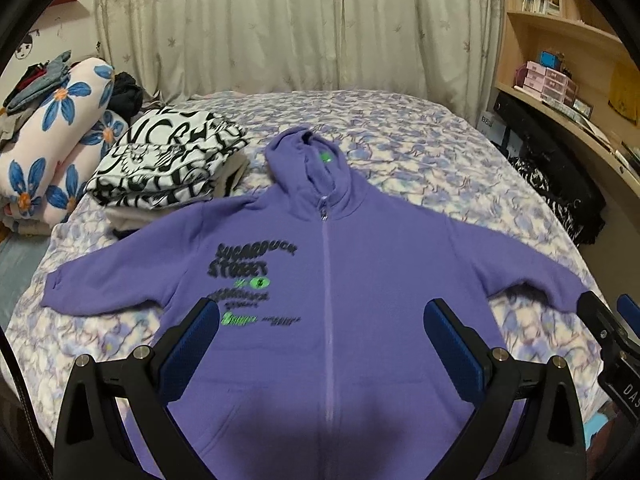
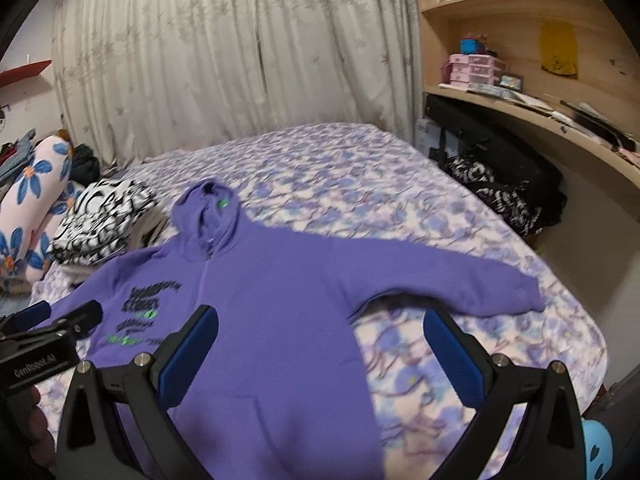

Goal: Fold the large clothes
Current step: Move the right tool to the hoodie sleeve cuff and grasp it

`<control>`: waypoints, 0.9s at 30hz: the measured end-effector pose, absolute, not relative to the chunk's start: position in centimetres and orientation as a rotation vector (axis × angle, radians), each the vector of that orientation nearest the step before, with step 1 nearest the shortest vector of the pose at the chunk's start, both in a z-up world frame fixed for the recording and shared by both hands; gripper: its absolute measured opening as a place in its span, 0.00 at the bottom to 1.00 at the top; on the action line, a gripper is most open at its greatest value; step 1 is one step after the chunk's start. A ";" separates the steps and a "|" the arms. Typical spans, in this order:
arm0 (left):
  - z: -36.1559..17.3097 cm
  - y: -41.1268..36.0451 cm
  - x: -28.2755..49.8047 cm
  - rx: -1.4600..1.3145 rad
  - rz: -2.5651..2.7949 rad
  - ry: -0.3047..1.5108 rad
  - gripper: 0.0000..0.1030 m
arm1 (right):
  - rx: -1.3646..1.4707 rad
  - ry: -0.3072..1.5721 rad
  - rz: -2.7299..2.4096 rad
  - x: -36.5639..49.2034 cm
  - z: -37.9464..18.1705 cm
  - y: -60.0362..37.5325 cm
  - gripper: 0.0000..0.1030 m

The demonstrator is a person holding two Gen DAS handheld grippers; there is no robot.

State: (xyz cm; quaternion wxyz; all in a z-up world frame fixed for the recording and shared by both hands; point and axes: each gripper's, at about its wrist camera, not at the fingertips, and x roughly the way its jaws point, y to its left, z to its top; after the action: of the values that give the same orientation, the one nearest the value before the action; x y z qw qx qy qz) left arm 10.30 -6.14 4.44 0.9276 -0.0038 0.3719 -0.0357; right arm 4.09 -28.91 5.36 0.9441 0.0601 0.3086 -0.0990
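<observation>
A purple zip hoodie (image 1: 360, 264) with black and green print lies flat, front up, on the bed, sleeves spread to both sides and hood away from me. It also shows in the right wrist view (image 2: 280, 280). My left gripper (image 1: 322, 316) is open and empty above the hoodie's chest. My right gripper (image 2: 322, 320) is open and empty above the hoodie's right side, near its right sleeve (image 2: 460, 280). The right gripper's tips show at the left view's right edge (image 1: 608, 320), and the left gripper shows at the right view's left edge (image 2: 56, 324).
The bed (image 1: 420, 140) has a purple floral cover. A folded black-and-white garment stack (image 1: 168, 160) sits at the back left beside a flowered pillow (image 1: 52, 140). A wooden desk with shelves (image 1: 568, 92) and dark bags (image 2: 512, 196) stand on the right. Curtains (image 1: 280, 20) hang behind.
</observation>
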 end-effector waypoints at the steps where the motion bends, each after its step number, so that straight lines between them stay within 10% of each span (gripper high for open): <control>1: 4.5 -6.4 10.8 -0.005 -0.073 0.755 0.98 | 0.125 0.627 -0.213 4.3 5.4 -29.4 1.00; 27: -7.7 -17.6 23.2 0.032 -0.213 0.871 0.98 | 0.629 0.856 -0.475 8.1 -8.2 -51.6 0.85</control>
State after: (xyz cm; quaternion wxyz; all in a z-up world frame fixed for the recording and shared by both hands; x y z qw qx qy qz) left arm 23.15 -17.63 -7.69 0.9011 0.0155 0.4210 -0.1028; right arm 8.12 -51.61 -8.19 0.8355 0.2973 0.4040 -0.2243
